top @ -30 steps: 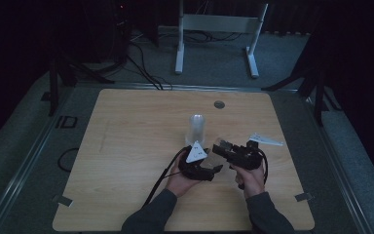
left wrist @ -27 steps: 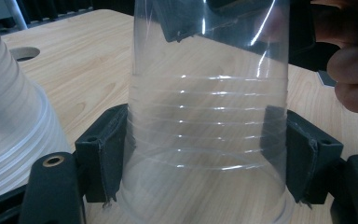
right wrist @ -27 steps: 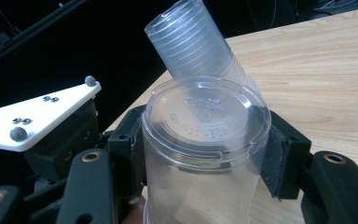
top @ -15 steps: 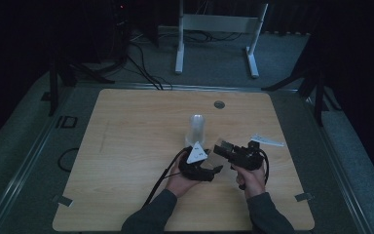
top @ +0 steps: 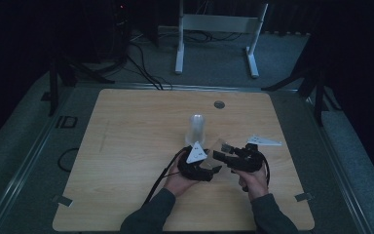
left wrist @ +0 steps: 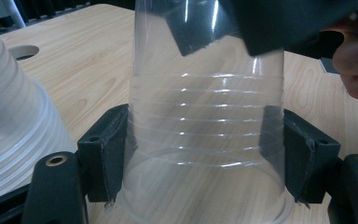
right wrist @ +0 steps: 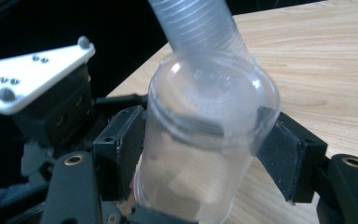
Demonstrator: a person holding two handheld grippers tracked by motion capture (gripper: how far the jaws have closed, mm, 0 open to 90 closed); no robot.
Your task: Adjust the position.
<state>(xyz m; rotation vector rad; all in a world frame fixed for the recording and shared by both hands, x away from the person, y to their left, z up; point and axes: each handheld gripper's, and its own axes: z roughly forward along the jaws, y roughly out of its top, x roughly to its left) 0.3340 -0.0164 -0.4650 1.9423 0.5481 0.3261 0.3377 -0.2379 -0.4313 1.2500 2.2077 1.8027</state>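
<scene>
Just in front of the cup stack on the worktop, little had shifted — left hand-held gripper and right hand-held gripper both clamped one clear cup; separation apparently pending.

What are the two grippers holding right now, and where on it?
Both hold one clear ribbed plastic cup: the left gripper clamps its ribbed wall near the wide rim, the right gripper its narrower closed end.
</scene>
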